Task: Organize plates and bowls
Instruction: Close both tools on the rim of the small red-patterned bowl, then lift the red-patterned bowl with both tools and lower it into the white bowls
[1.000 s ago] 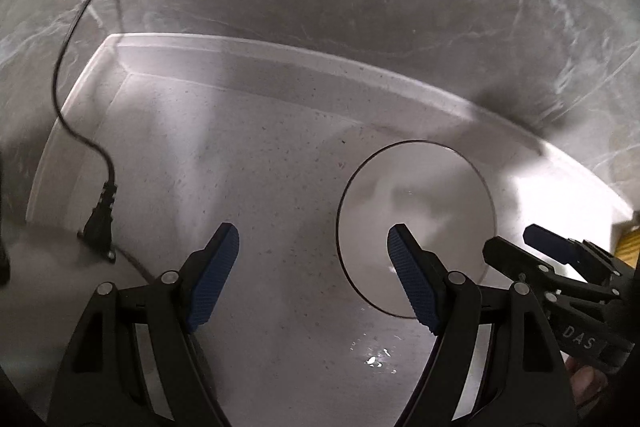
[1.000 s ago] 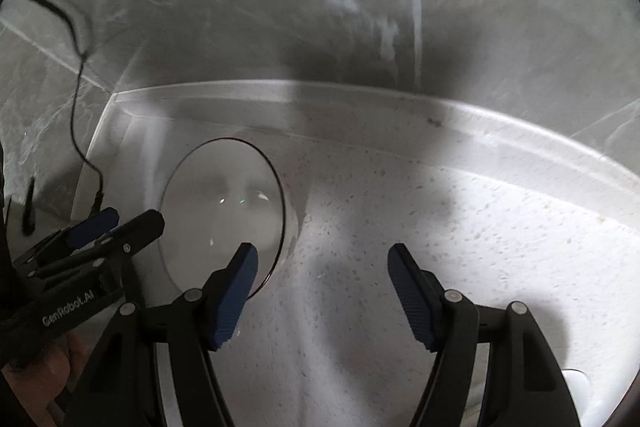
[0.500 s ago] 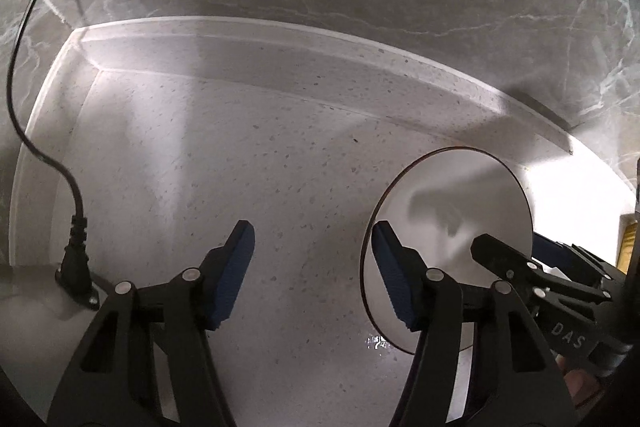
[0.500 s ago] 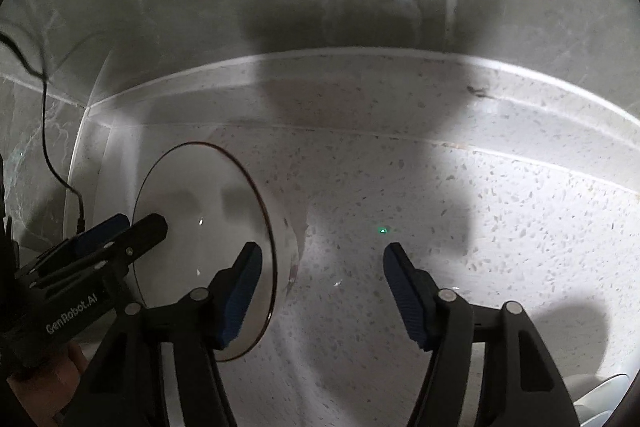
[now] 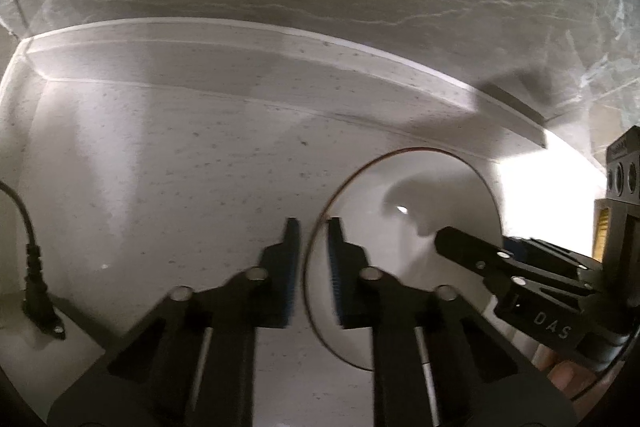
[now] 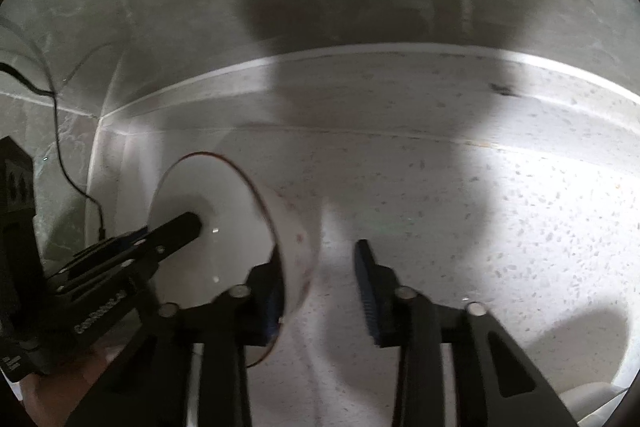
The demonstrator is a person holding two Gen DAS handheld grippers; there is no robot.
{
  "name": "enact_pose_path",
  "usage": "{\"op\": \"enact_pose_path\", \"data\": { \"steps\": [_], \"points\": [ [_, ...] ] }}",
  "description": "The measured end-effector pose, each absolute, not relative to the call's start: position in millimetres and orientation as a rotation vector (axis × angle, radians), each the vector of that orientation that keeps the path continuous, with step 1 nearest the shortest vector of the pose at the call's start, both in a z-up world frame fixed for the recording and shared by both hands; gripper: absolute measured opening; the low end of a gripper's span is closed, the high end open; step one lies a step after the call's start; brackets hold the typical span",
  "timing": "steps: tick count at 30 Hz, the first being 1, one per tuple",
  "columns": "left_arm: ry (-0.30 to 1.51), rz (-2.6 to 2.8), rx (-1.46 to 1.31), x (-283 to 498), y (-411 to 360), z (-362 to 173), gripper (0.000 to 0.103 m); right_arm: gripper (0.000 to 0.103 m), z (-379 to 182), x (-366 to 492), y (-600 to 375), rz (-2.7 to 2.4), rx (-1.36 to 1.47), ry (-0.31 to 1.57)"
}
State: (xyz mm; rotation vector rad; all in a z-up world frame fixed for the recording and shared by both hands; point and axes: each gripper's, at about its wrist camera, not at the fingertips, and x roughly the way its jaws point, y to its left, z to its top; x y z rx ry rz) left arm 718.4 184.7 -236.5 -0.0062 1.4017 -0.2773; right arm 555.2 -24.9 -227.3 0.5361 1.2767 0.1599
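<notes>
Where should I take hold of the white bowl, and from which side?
Grip the bowl by its thin, dark-edged rim, coming down from above on the near side. It sits upright and open, so one finger goes inside the wall and one outside. The left gripper straddles its left wall that way.

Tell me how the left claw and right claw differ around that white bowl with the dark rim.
The left claw is nearly closed on the edge of the white, dark-rimmed bowl, grip unclear; the right claw gapes wide. The left claw sits at the bowl's left side, the right claw at its right. Both straddle the rim, one finger inside.
</notes>
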Motion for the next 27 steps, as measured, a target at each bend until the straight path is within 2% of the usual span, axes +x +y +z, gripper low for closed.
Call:
{"op": "enact_pose_path", "data": {
  "steps": [2, 17, 27],
  "points": [
    [1.404, -0.289, -0.013, 718.9, 183.9, -236.7, 0.009, 0.015, -223.2, 554.7, -17.2, 0.173, 0.521, 1.275],
    [1.415, -0.32, -0.038, 713.8, 187.0, -237.8, 0.006, 0.013, -227.7, 546.3, -25.5, 0.184, 0.588, 1.287],
    [1.385, -0.358, -0.039, 691.9, 172.8, -211.8, 0.006, 0.012, -208.2, 527.4, -33.4, 0.177, 0.581, 1.266]
  ]
}}
